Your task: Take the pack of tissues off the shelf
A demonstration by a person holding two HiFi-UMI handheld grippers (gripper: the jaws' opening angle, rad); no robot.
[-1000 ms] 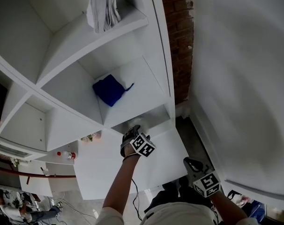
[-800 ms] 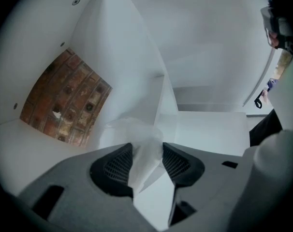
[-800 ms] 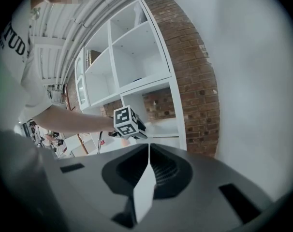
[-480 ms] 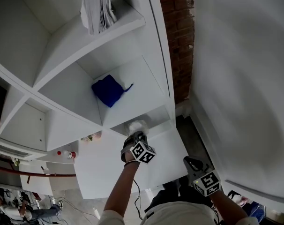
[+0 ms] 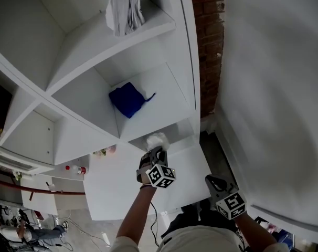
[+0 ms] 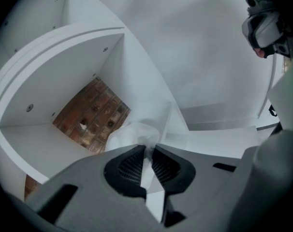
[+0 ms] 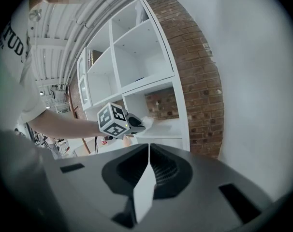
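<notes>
Left tongs [image 5: 154, 151]: extended to the mouth of the bottom right compartment of the white shelf unit [image 5: 75, 51]. The jaws have just been closing and now pinch the pack of tissues [image 5: 157, 140]. The left gripper view shows a fold of its thin white wrapper caught between the ribbed pads, with the rest of the pack bulging just beyond the tips. The pack sits at the front edge of that compartment. Whether it touches the shelf board cannot be told.

Right tongs [image 5: 213, 182]: held low and well apart from the shelf unit, near the person's body. The jaws are pressed together with nothing between them, as its own view confirms.

Other items: a blue cloth bundle [image 5: 128, 100] lies in the compartment directly above the pack. A stack of papers [image 5: 126, 7] hangs over the edge of a higher board. A brick wall [image 5: 206, 41] runs just beside the unit's right side and shows behind the bottom compartment.
</notes>
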